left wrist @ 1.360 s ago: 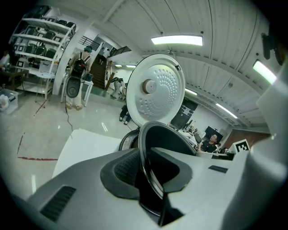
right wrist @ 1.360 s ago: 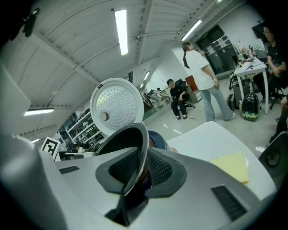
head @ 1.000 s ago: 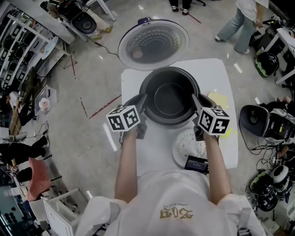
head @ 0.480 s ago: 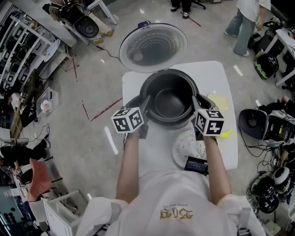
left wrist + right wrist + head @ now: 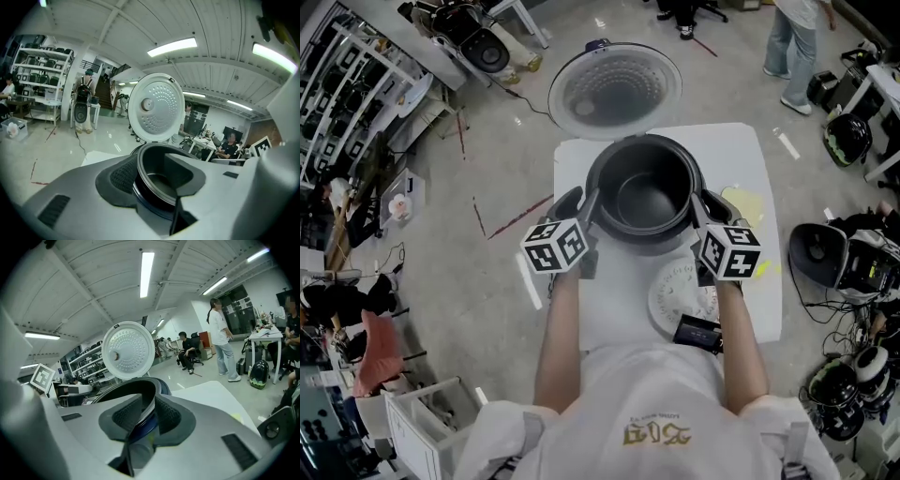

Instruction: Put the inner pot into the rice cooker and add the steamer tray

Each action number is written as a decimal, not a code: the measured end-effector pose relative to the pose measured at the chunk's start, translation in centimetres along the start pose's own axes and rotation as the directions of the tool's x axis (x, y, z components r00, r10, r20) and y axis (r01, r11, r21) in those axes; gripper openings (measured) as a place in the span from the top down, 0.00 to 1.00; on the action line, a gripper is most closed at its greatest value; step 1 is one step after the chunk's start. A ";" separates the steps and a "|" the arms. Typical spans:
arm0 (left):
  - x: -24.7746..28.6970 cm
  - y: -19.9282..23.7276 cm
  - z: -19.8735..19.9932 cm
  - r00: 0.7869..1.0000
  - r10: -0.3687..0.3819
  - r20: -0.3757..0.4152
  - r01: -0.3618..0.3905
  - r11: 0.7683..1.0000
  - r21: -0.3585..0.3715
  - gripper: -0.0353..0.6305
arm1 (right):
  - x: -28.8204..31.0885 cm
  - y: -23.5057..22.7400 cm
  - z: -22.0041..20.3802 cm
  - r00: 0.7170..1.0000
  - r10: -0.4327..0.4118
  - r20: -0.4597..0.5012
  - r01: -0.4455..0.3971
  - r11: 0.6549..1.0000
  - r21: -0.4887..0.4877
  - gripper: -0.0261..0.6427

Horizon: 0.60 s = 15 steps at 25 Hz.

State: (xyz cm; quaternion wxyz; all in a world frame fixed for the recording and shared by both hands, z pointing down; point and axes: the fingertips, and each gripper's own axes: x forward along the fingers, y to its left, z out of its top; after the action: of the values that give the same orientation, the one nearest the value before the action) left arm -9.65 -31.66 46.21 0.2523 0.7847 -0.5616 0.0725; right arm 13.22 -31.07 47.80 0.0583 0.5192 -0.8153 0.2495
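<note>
The dark inner pot (image 5: pixel 647 192) sits inside the rice cooker (image 5: pixel 643 244), whose round white lid (image 5: pixel 614 89) stands open behind it. My left gripper (image 5: pixel 579 204) straddles the pot's left rim (image 5: pixel 159 173). Its jaws are opening, and the pads stand clear of the wall on both sides. At the right rim (image 5: pixel 140 399), my right gripper (image 5: pixel 706 206) has the thin edge between its pads with a gap showing. Its jaws are opening too. The white perforated steamer tray (image 5: pixel 682 298) lies flat on the table in front of the cooker, under my right forearm.
The white table (image 5: pixel 581 309) also carries a black device (image 5: pixel 698 333) by the near edge and a yellow patch (image 5: pixel 742 202) at the right. Other cookers, cables and shelving crowd the floor around. A person (image 5: pixel 792 37) stands at the far right.
The left jaws have spread well apart from the pot's rim. Both grippers have lifted slightly while the pot stays seated in the cooker.
</note>
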 end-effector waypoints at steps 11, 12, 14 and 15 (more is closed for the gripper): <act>-5.0 -1.9 -2.2 0.999 0.024 0.039 -0.023 1.000 -0.020 0.66 | -2.6 1.3 -2.5 0.996 0.081 -0.028 -0.081 0.997 -0.007 0.76; -5.7 -1.7 -2.7 0.999 0.020 0.037 -0.019 0.999 -0.027 0.65 | -3.1 1.8 -2.9 0.997 0.077 -0.029 -0.077 0.997 -0.004 0.76; -7.2 -1.5 -3.7 0.999 0.004 0.033 -0.003 0.999 -0.034 0.65 | -4.4 2.7 -4.0 0.998 0.062 -0.030 -0.062 0.998 -0.002 0.76; -7.9 -1.6 -4.1 0.999 -0.006 0.035 0.008 0.999 -0.037 0.65 | -5.1 3.0 -4.6 0.998 0.052 -0.031 -0.053 0.999 -0.003 0.76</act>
State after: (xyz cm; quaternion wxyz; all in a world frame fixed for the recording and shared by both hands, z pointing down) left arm -10.34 -22.66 46.11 0.2572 0.7830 -0.5644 0.0476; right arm 12.12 -23.74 48.90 0.0654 0.4935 -0.8282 0.2575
